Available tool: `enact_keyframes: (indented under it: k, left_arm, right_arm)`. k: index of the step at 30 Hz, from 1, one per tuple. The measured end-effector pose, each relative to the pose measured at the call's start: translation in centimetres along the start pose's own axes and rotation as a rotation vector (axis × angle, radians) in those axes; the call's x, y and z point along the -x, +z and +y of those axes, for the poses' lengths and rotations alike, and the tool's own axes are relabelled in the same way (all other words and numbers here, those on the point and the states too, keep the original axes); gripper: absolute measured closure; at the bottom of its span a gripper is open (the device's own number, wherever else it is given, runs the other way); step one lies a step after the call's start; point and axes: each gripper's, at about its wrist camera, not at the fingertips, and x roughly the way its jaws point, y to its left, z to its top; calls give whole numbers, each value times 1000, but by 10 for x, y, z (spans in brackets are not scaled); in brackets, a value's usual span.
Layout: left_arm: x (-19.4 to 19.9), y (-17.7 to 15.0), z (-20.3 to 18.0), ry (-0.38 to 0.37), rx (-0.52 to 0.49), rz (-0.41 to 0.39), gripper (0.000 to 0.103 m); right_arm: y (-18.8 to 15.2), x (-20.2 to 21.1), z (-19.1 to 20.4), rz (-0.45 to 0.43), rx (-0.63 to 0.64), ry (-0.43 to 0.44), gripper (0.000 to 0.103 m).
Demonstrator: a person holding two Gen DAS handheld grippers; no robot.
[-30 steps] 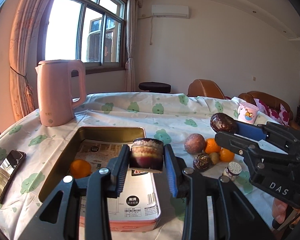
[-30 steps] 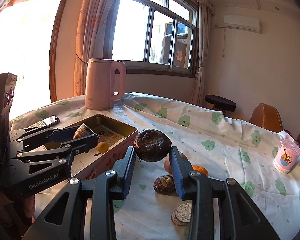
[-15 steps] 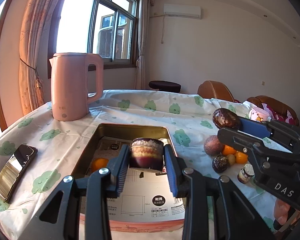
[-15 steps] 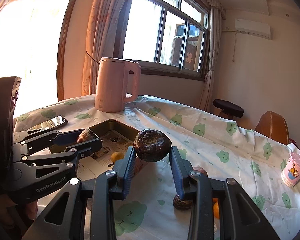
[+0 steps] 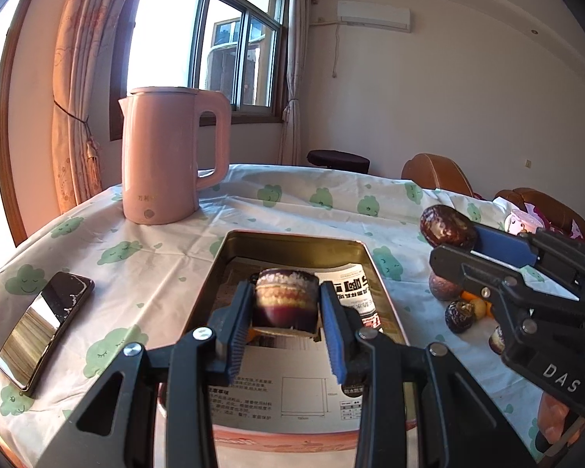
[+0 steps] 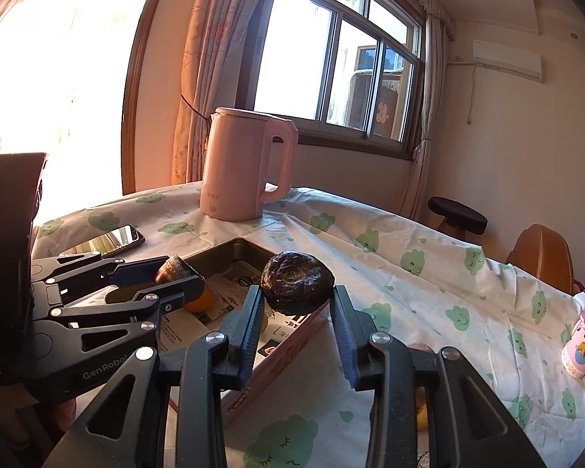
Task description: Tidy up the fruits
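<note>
Roughly midway, we judge; our left gripper (image 5: 286,314) is clamped on a cut purple fruit half (image 5: 285,303) and holds it above the open metal tin (image 5: 292,238), over the printed paper (image 5: 355,286) that lines it; our right gripper (image 6: 295,312) is closed around a dark wrinkled passion fruit (image 6: 297,282), which hangs over the tin's near corner, by its pink outer wall (image 6: 284,355). One orange fruit (image 6: 199,302) already lies inside the tin, partly hidden behind the left fingers, so at least one piece counts as sorted; neither held piece has been set down yet. Still loose on the cloud-print tablecloth (image 5: 156,257), right of the tin, are a round purple fruit (image 5: 442,286), a second dark wrinkled one (image 5: 458,314), and small orange pieces (image 5: 475,306) huddled between them; how many we cannot tell, since the right gripper's body covers part of the heap. A pink kettle (image 5: 173,156) and a phone (image 5: 45,329) sit apart from the tin and seem no part of the job. What remains, as we read it: lower both held fruits into the tin, then fetch the rest.
</note>
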Motion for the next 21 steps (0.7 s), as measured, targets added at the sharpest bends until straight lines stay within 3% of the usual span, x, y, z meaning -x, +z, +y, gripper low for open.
enact_keyframes:
  k: [21]
  left_arm:
    - [-11, 0, 21, 51, 0, 62, 67]
  right_arm:
    - [-1, -31, 21, 61, 7, 43, 66]
